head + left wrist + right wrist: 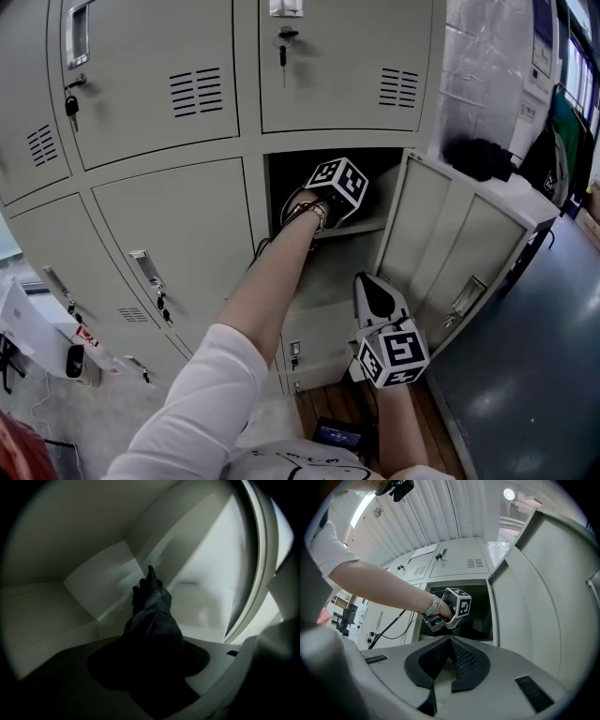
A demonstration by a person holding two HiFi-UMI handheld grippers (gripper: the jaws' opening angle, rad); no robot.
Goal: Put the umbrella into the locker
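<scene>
The dark folded umbrella lies along the floor of the open locker compartment, its tip pointing toward the back corner. Its near end fills the space between the jaws of my left gripper; no gap shows beside it in the dark. In the head view, the left gripper reaches into the compartment with its jaws hidden inside. My right gripper is shut on nothing. It hangs lower, in front of the swung-out locker door, and looks up at the left gripper.
Shut locker doors with keys surround the open compartment. A black bundle sits by the top of the open door. A small dark device lies on the wooden floor below. A cable hangs from the left arm.
</scene>
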